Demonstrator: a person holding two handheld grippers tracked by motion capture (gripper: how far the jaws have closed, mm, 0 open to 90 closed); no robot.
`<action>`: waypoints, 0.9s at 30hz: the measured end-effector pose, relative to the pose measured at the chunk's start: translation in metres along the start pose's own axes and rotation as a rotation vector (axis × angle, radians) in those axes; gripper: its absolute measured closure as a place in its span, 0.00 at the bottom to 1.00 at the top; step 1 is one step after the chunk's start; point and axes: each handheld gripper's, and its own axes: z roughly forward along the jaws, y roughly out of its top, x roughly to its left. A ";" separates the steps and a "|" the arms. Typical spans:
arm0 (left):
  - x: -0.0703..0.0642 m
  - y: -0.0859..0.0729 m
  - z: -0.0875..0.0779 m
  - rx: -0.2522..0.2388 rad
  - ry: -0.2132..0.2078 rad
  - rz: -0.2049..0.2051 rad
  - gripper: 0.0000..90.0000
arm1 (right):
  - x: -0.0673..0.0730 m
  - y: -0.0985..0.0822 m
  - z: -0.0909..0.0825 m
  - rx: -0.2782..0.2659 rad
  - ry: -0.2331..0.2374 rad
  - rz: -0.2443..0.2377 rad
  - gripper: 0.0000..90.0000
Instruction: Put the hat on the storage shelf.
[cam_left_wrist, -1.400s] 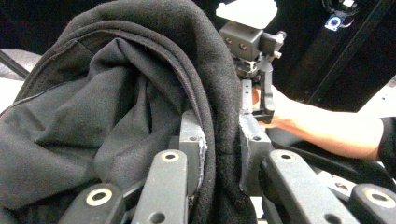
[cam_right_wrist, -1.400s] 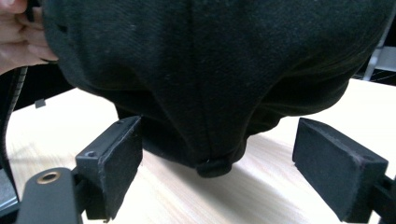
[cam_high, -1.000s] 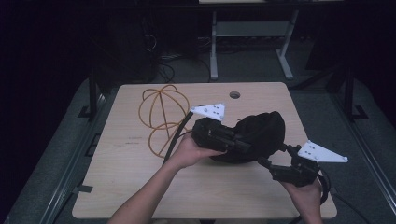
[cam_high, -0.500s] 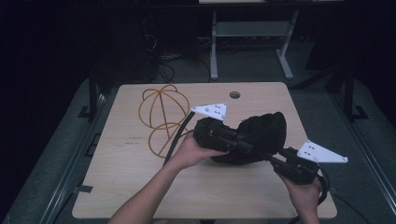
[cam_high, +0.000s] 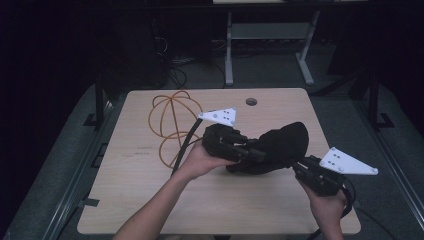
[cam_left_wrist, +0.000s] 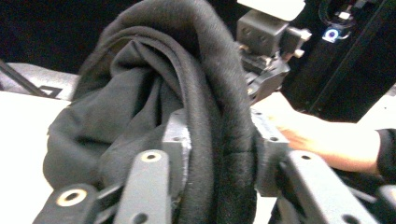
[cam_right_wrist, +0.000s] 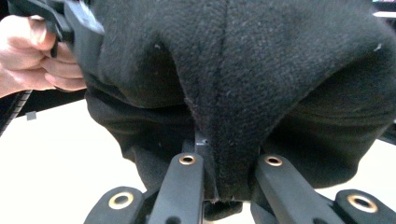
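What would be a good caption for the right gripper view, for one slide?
Right claw shut on a thick fold of black fleece garment, above the pale table.

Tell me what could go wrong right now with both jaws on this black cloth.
The left gripper has just been opening with a thick fold of the black cloth between its jaws, so that side may slip free. The right gripper has just closed on a narrow fold near the edge; a pull could tug it out. The orange cable lies coiled on the table close behind the left hand and might snag.
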 end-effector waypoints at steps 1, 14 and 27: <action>-0.001 0.000 -0.001 0.004 0.011 0.002 0.63 | 0.001 0.002 -0.001 0.000 -0.006 -0.010 0.95; -0.010 -0.014 -0.034 0.043 0.186 0.039 0.42 | -0.012 0.023 -0.010 0.049 -0.033 -0.067 0.95; -0.028 -0.048 -0.069 0.109 0.293 0.063 0.41 | -0.023 0.054 -0.003 0.079 -0.013 -0.064 0.95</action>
